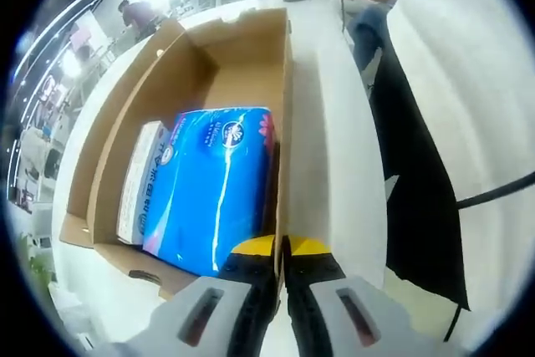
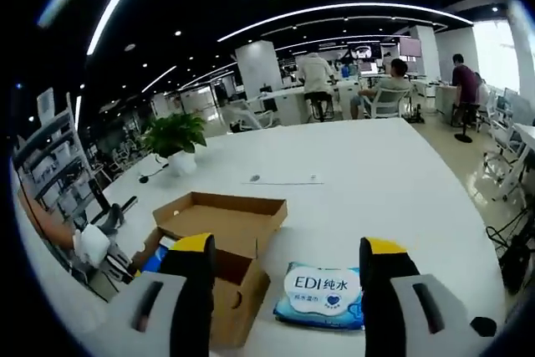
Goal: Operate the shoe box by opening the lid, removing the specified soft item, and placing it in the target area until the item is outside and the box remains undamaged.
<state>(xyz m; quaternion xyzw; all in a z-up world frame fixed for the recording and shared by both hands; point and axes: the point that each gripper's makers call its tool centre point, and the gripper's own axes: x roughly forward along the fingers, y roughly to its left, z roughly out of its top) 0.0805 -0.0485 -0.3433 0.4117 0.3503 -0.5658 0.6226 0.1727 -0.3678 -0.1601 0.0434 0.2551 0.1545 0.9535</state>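
- On the white table (image 2: 351,165), in the right gripper view, the open cardboard shoe box (image 2: 219,221) sits left of centre, its lid flap (image 2: 224,211) folded back; the near left corner of the box is hidden behind the left jaw of the right gripper (image 2: 287,283), so little of the inside can be made out beyond a sliver of blue.
- Just beside the box, to its right, lies a soft wet-wipe pack (image 2: 322,294), blue and white with "EDI" printed on it; it lies outside the box on the bare tabletop, between the right gripper's two yellow-tipped jaws, which stand wide apart and touch nothing; the pack's lower edge is cut off by the jaws and the frame.
- In the left gripper view, the left gripper (image 1: 282,250) has its jaws drawn together on the box's right-hand wall (image 1: 285,123), one jaw inside and one outside the cardboard; the contact point itself is hard to see behind the yellow tips.
- Inside the box lies a blue tissue pack (image 1: 213,186), glossy; beside it, against the left wall, a paler package (image 1: 140,177) is partly covered, its print too blurred to read.
- Farther off in the right gripper view stand a potted plant (image 2: 175,140) and seated people (image 2: 389,89), small and indistinct; a dark cloth or mat (image 1: 414,181) runs along the table edge in the left gripper view, its nature unclear.
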